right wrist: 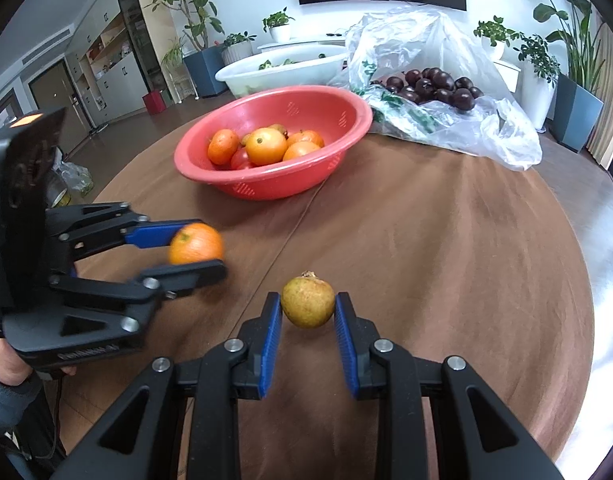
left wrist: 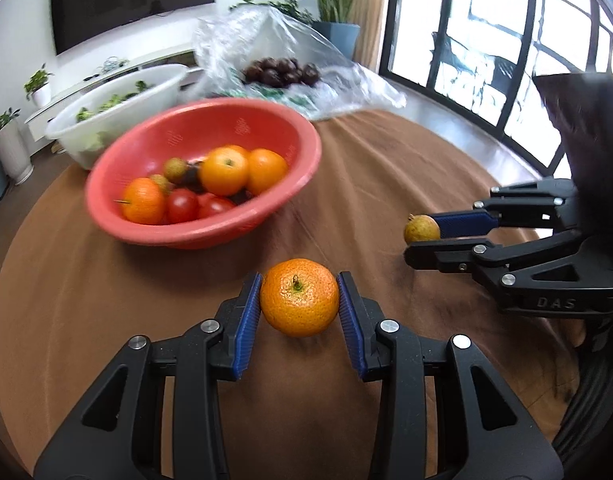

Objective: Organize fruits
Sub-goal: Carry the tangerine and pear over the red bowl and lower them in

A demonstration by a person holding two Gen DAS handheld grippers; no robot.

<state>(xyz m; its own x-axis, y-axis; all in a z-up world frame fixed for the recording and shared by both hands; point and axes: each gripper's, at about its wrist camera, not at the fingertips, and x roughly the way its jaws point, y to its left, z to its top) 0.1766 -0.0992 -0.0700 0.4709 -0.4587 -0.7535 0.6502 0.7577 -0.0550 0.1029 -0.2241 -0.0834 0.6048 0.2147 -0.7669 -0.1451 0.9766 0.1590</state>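
Nearest, left gripper (left wrist: 299,306): blue fingers (left wrist: 248,320) clamped on a mandarin (left wrist: 299,303), held just above the brown worktop (left wrist: 386,184).

Nearest, right gripper (right wrist: 308,312): fingers closed on a small yellow-brown round fruit (right wrist: 308,302), likewise clear of the worktop.

Middle: red bowl (left wrist: 146,216), left of centre, holding mandarins, tomatoes, small brown fruits and dark ones mixed together.

Far: clear plastic bag (left wrist: 338,76) with dark plums (left wrist: 282,72) on it, right of the bowl; white tub (left wrist: 118,96) of greens, left.

Step in hand, by judgement: each gripper carries one fruit, picked and not yet placed. The next move calls for bringing each to its own spot; no sorting place is evident.
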